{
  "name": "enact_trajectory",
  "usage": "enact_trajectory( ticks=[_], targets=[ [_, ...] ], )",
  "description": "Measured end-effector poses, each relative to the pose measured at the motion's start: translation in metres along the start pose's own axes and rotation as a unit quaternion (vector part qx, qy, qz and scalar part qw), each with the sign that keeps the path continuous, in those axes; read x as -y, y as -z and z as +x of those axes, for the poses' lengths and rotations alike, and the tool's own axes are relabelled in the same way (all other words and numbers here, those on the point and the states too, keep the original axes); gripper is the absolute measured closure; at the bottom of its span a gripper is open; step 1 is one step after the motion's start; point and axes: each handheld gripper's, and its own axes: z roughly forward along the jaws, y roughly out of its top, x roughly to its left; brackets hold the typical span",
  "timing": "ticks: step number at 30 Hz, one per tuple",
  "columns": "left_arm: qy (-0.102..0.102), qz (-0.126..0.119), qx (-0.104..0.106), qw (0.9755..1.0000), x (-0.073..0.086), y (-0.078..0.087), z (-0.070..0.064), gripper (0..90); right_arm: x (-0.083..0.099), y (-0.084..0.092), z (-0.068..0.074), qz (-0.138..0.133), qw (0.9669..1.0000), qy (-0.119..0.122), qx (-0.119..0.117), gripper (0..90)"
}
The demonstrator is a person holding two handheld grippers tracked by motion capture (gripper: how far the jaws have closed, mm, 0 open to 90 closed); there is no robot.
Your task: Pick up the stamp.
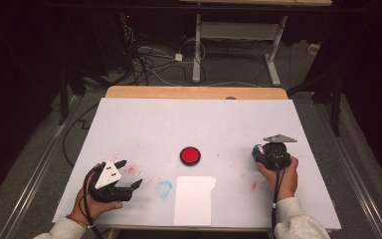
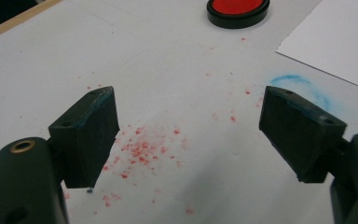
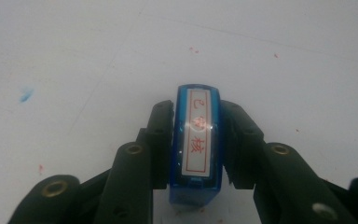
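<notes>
White table (image 1: 144, 119), flecked red. Right gripper (image 3: 196, 140) clamps a blue stamp (image 3: 196, 144) (red-lettered label), right of the red ink pad (image 1: 190, 155). Left gripper (image 1: 128, 174) jaws wide apart, beside white paper (image 1: 194, 199).

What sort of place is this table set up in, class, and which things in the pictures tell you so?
Probably a lab or workshop set up for recording. A white-covered table stands among dark curtains, loose cables trail across the floor behind it, and a person's hands work a left gripper and a right gripper.

Table (image 1: 144, 119) evenly bright; surroundings dark; close views soft; slight glare.
</notes>
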Motion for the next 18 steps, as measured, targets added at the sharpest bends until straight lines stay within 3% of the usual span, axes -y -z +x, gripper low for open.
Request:
enact_trajectory(
  ticks=[2,9,18],
  targets=[
    [-0.006,0.001,0.000,1.0000,0.000,-0.001,-0.001,19.2,0.001,-0.002,-0.002,-0.004,1.0000,-0.006,-0.006,69.0],
    [-0.013,0.005,0.002,0.9999,0.000,-0.001,-0.003,19.2,0.002,-0.001,-0.002,-0.015,0.9998,0.006,-0.010,69.8],
    [-0.017,0.008,0.001,0.9998,0.000,-0.002,-0.002,19.2,-0.004,0.022,-0.001,-0.062,0.9974,0.028,-0.026,69.9]
  ],
)
